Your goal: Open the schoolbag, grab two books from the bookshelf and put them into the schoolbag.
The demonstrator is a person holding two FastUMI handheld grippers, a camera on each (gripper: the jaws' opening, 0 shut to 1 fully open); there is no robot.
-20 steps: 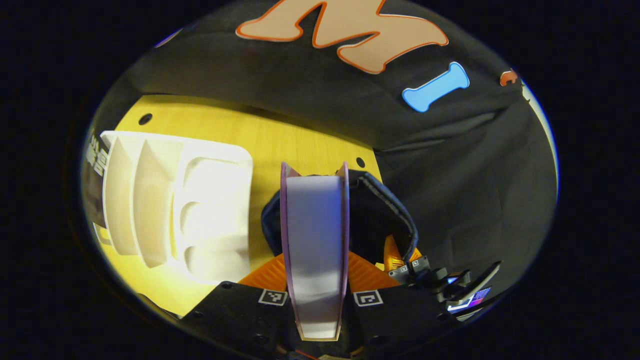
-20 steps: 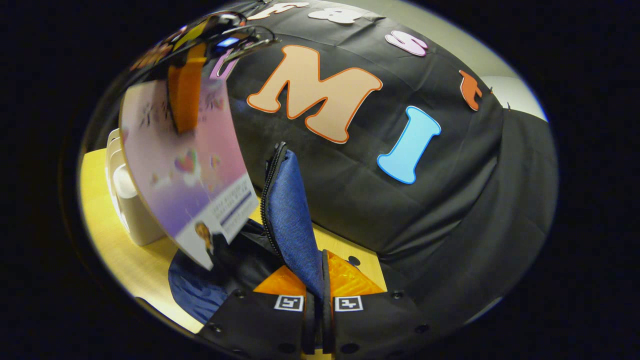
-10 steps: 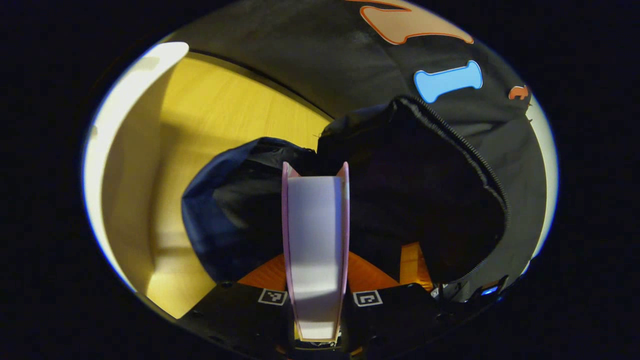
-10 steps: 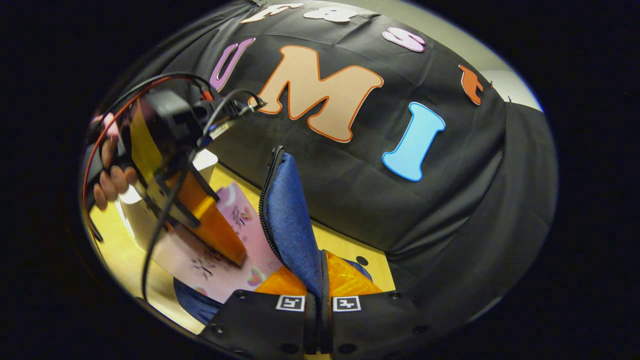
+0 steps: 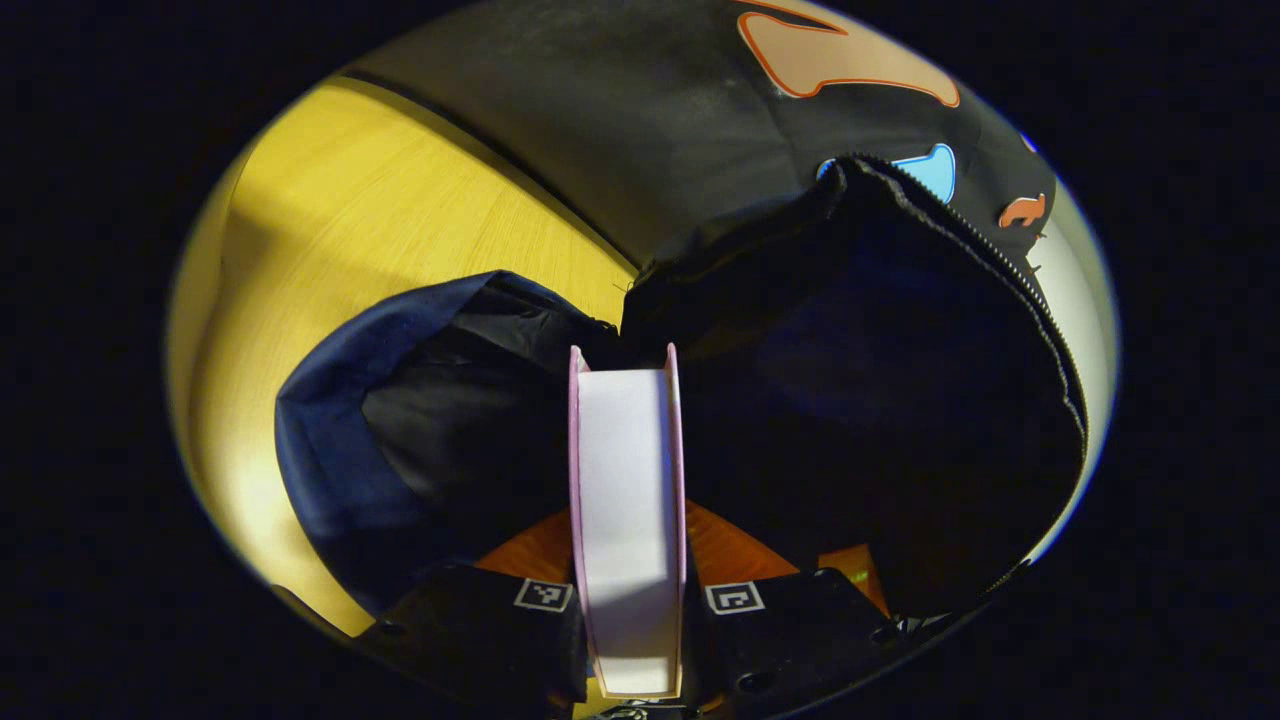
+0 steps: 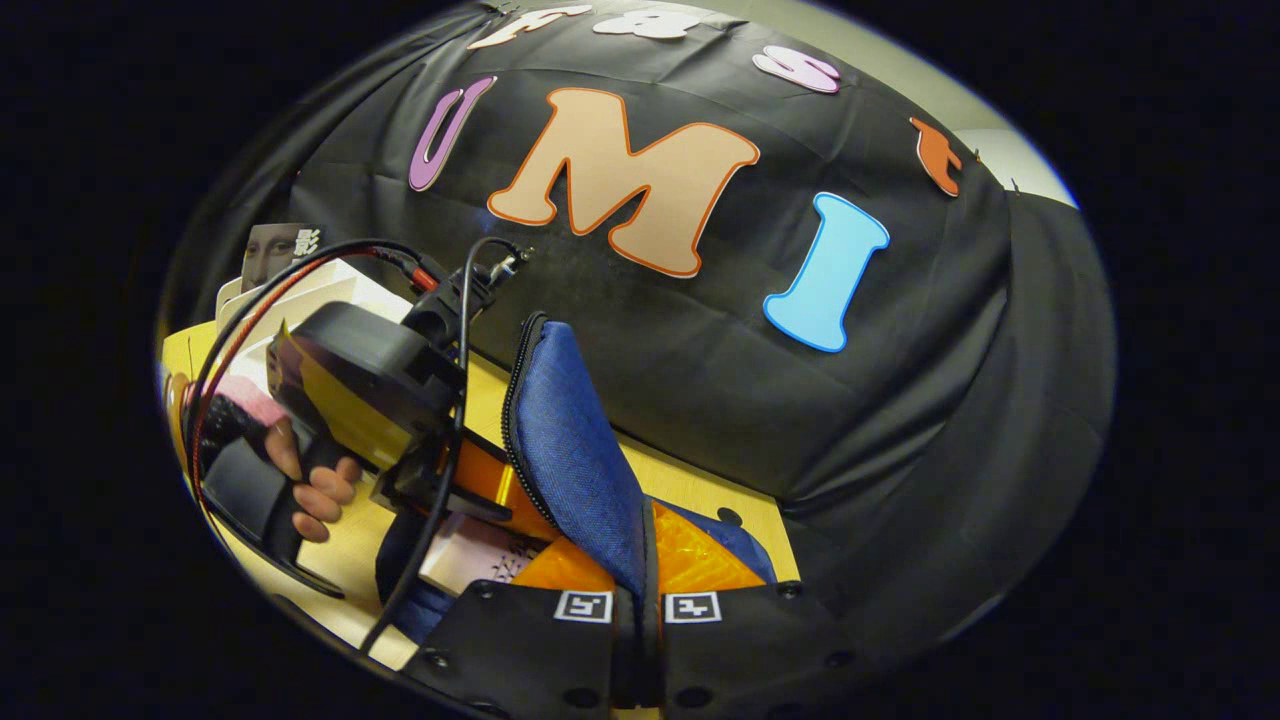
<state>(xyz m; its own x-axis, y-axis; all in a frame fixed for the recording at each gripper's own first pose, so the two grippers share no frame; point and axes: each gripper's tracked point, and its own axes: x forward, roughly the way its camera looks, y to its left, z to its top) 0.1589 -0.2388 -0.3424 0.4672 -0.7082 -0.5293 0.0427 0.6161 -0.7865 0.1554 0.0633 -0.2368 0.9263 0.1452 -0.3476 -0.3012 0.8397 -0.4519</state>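
The left tongs (image 5: 628, 560) are clamped on a pink-covered book (image 5: 627, 500), one finger on each cover, its white page edge facing the camera. The book's far end sits at the dark mouth of the blue schoolbag (image 5: 340, 440), which rests on the yellow wooden desk (image 5: 350, 200). The right tongs (image 6: 640, 590) are pressed together on the schoolbag's zippered flap (image 6: 570, 430), holding it upright. In the right gripper view, a hand (image 6: 315, 485) grips the left tongs' handle just left of the flap, and the white bookshelf (image 6: 300, 285) stands behind.
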